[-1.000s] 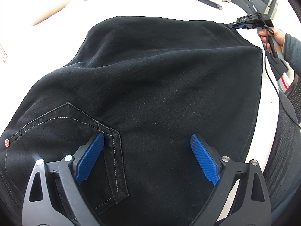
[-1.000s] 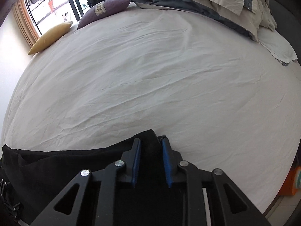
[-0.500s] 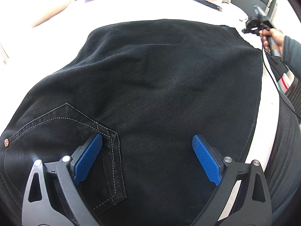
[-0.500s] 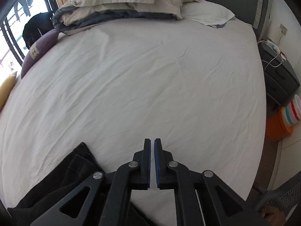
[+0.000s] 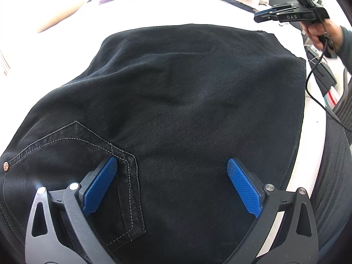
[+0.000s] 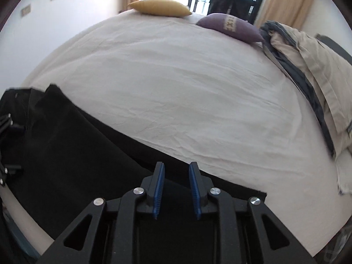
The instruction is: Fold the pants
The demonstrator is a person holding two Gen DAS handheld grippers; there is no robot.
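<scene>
Left wrist view: black pants [image 5: 176, 101] spread flat on the bed [image 5: 171, 8], filling most of the frame. Back pocket [image 5: 92, 165] with pale stitching sits at lower left, copper rivet [image 5: 5, 166] at the far left edge. Left gripper [image 5: 171, 182] is over the fabric with jaws wide, nothing between them; left blue pad [image 5: 100, 186] lies over the pocket corner. Only this view shows the pocket and rivet, plus the right gripper [image 5: 265, 13] from outside: up at top right, past the far corner of the pants and clear of the cloth, held in a hand [image 5: 319, 30] with a cable [image 5: 312, 81] hanging down.

Right wrist view: right gripper [image 6: 176, 177] has jaws narrowly parted, nothing gripped, tips above the pants [image 6: 72, 145] edge where it meets the sheet. Only this view shows the yellow pillow [image 6: 159, 6], purple pillow [image 6: 230, 27], folded bedding [image 6: 308, 70] at right and the window behind.

Orientation: pocket end is near the left gripper; long axis runs away from it toward the far straight edge. In the right view, the cloth forms a diagonal band from upper left to lower right.
</scene>
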